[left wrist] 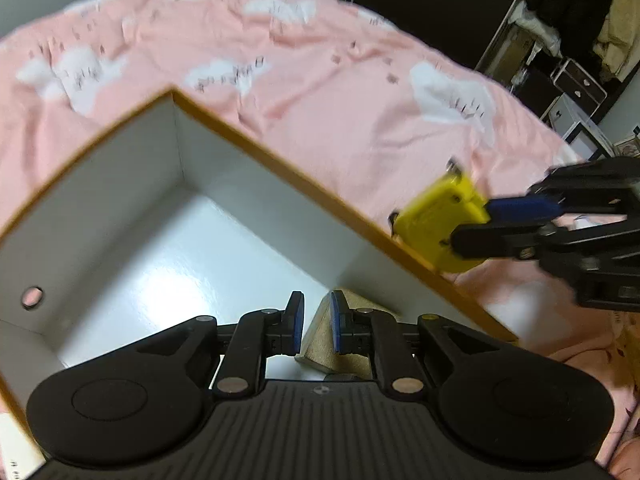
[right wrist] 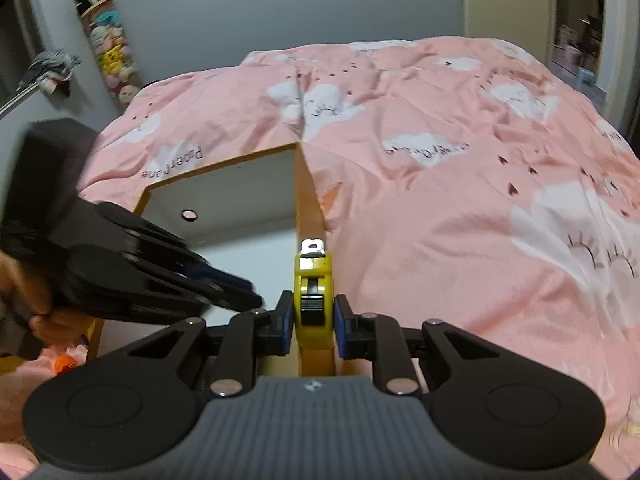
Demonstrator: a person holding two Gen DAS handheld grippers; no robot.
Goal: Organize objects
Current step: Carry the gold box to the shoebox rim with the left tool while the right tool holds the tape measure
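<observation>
An open box (left wrist: 280, 168) with orange rim and white inside lies on the pink bed; it also shows in the right wrist view (right wrist: 308, 200). My left gripper (left wrist: 316, 324) hangs over the box's near corner, jaws slightly apart, with a tan wooden block (left wrist: 320, 344) standing between and below them; a grip is not clear. My right gripper (right wrist: 310, 320) is shut on a yellow tape measure (right wrist: 314, 292) and holds it above the box's right wall. In the left wrist view the tape measure (left wrist: 436, 220) sits just outside the rim, held by the right gripper (left wrist: 476, 224).
A pink duvet with white clouds (right wrist: 460, 200) covers the bed around the box. A small round hole (left wrist: 32, 296) pierces one box wall. An orange item (right wrist: 66, 362) lies at lower left. Dark shelving and boxes (left wrist: 572, 80) stand beyond the bed.
</observation>
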